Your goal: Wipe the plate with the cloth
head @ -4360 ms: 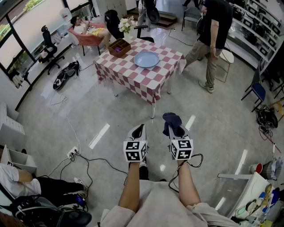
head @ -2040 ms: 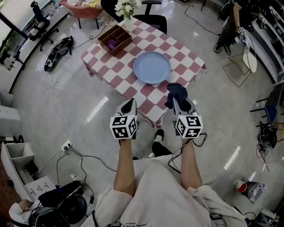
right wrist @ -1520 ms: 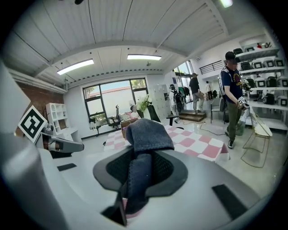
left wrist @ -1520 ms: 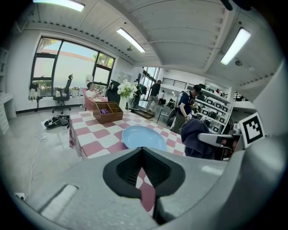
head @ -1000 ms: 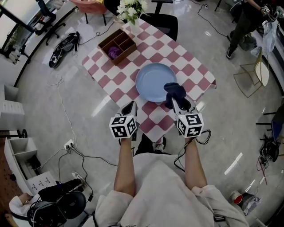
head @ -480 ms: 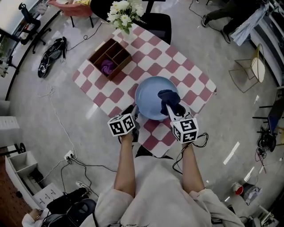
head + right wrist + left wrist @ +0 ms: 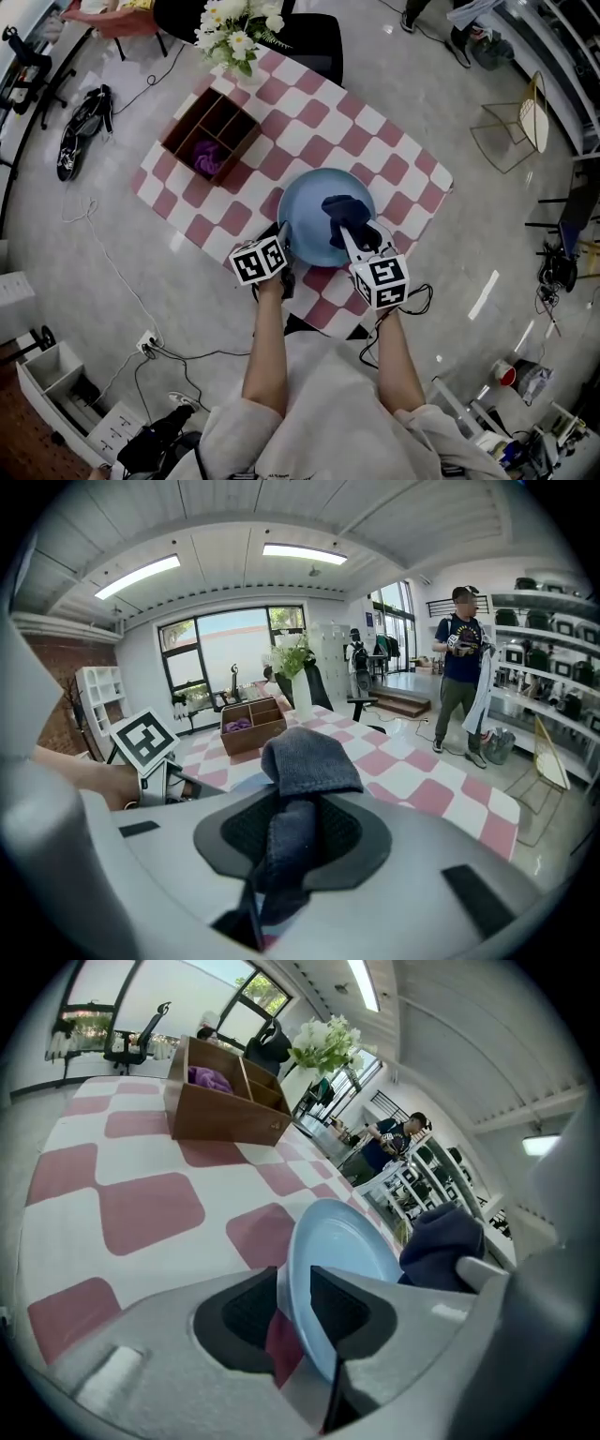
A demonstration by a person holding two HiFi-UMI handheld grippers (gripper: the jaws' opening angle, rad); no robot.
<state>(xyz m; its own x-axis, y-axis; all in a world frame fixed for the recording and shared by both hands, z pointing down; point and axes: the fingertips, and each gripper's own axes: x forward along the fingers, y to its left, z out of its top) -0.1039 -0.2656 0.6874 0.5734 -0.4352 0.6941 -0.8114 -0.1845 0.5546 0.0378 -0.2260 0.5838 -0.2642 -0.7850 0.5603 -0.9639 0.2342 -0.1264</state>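
A light blue plate (image 7: 314, 202) lies on the red-and-white checked table (image 7: 309, 122), near its front edge. My right gripper (image 7: 353, 231) is shut on a dark blue cloth (image 7: 345, 208), which hangs over the plate's right half; in the right gripper view the cloth (image 7: 305, 761) bunches up between the jaws. My left gripper (image 7: 281, 238) sits at the plate's near-left rim. Its jaws have just been opening, and the plate's rim (image 7: 342, 1260) now stands in the gap between them, with space beside it. My left gripper (image 7: 292, 1307) is open.
A wooden divided box (image 7: 208, 136) with something purple in it stands at the table's far left, with a vase of white flowers (image 7: 234, 28) behind it. A chair (image 7: 309, 37) is at the far side. A person (image 7: 464, 667) stands off to the right.
Both grippers have moved forward over the table's front edge. The cloth now hangs over the plate, and the left gripper has come down to the plate's rim.
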